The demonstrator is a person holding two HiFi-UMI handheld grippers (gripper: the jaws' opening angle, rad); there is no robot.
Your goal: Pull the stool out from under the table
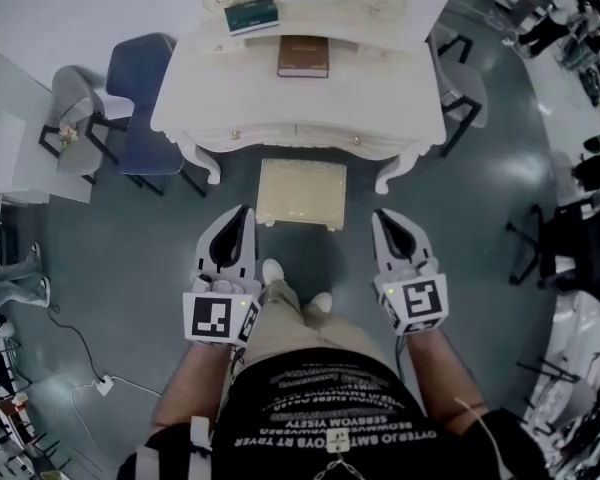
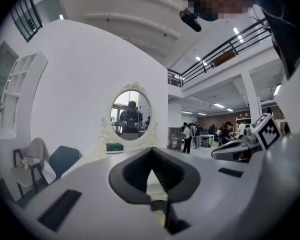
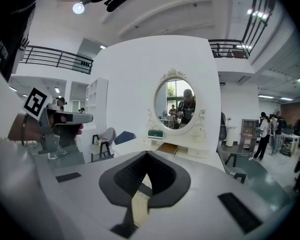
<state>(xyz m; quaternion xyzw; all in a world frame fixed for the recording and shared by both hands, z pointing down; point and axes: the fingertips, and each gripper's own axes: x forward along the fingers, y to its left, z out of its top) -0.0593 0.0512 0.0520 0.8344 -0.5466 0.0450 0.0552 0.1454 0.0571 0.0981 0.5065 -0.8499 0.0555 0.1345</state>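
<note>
Head view: cream stool (image 1: 301, 194) stands on the grey floor at the front of the white table (image 1: 210, 88), between its two front legs. Most of the seat is clear of the top, and the far edge is at the table's front edge. Left gripper (image 1: 244, 214) and right gripper (image 1: 382, 218) hover on the near side of the stool, one to each side and apart from it. Both point toward the table. A brown book (image 1: 303, 56) and a green box (image 1: 252, 15) lie on the table; a blue chair (image 1: 140, 78) is at its left.

Left gripper view: jaws clenched together, nothing between them. An oval mirror (image 2: 131, 115) is ahead.

Right gripper view: jaws pressed together, empty. The mirror, book and box are ahead.
</note>
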